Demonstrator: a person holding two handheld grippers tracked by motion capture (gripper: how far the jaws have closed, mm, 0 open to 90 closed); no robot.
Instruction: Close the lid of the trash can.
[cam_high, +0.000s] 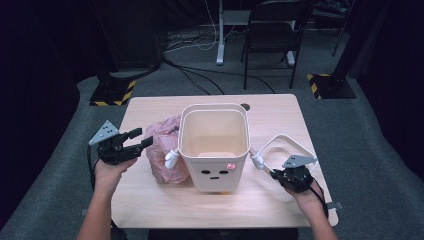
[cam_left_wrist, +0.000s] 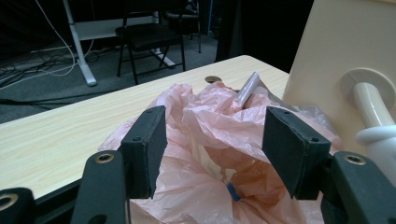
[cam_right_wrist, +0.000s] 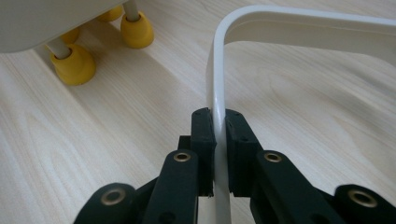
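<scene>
The right claw (cam_right_wrist: 219, 140) was clamped narrowly on the thin white curved handle (cam_right_wrist: 216, 88) of the cream plastic bin (cam_high: 214, 145) standing mid-desk. The left claw (cam_left_wrist: 212, 149) was held wide around the crumpled pink plastic bag (cam_left_wrist: 210, 135), untouched, beside the bin.

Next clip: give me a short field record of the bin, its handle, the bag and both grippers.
bin: cream bin, upright at table centre, face on its front, yellow feet
handle: white handle, swung out to the bin's right
bag: pink bag, crumpled against the bin's left side
left gripper: left gripper open, jaws either side of the bag
right gripper: right gripper shut on the handle
</scene>
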